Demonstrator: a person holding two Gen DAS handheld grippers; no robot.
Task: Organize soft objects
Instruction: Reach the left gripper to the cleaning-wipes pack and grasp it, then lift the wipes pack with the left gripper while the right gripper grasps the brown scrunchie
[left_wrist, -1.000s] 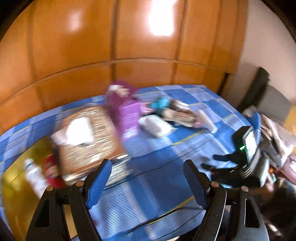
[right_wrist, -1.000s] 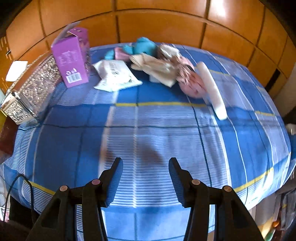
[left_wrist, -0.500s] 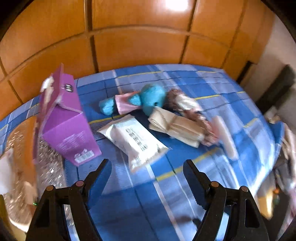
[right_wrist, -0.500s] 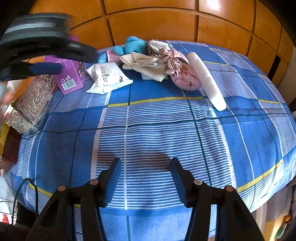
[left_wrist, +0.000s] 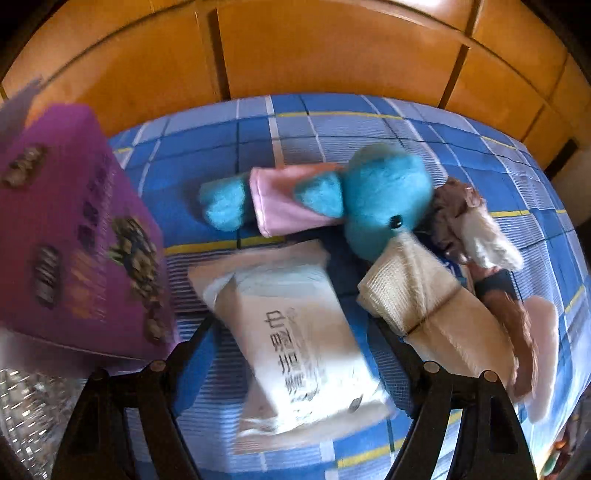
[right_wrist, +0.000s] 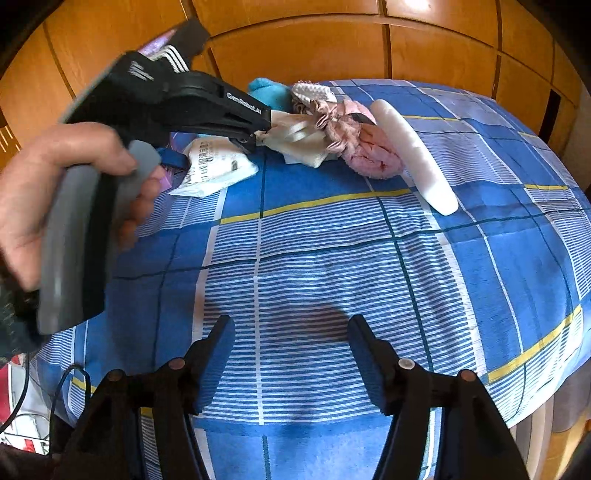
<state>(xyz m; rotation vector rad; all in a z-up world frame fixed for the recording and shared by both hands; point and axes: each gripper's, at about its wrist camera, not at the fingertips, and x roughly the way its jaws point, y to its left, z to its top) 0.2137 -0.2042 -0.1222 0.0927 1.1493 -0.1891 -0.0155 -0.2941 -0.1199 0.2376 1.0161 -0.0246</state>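
Soft things lie at the back of the blue checked cloth (right_wrist: 314, 258). A white tissue pack (left_wrist: 295, 332) lies between the open jaws of my left gripper (left_wrist: 295, 328); it also shows in the right wrist view (right_wrist: 214, 166). Behind it lie a blue plush toy (left_wrist: 384, 195) in a pink cloth, a cream folded cloth (left_wrist: 424, 299) and a brown and white fabric piece (left_wrist: 469, 225). The right wrist view shows the plush (right_wrist: 267, 92), cream cloth (right_wrist: 303, 140), a pink ruffled bundle (right_wrist: 365, 147) and a white roll (right_wrist: 413, 151). My right gripper (right_wrist: 291, 339) is open, empty, above bare cloth.
A purple box (left_wrist: 74, 258) stands left of the tissue pack, on a silver patterned box (left_wrist: 26, 410). Orange wooden panels (right_wrist: 314, 40) rise behind the table. The person's hand (right_wrist: 55, 184) holds the left gripper at the left of the right wrist view.
My left gripper has swung in from the table's left side and come down over the tissue pack, jaws still open. My right gripper has hardly moved.
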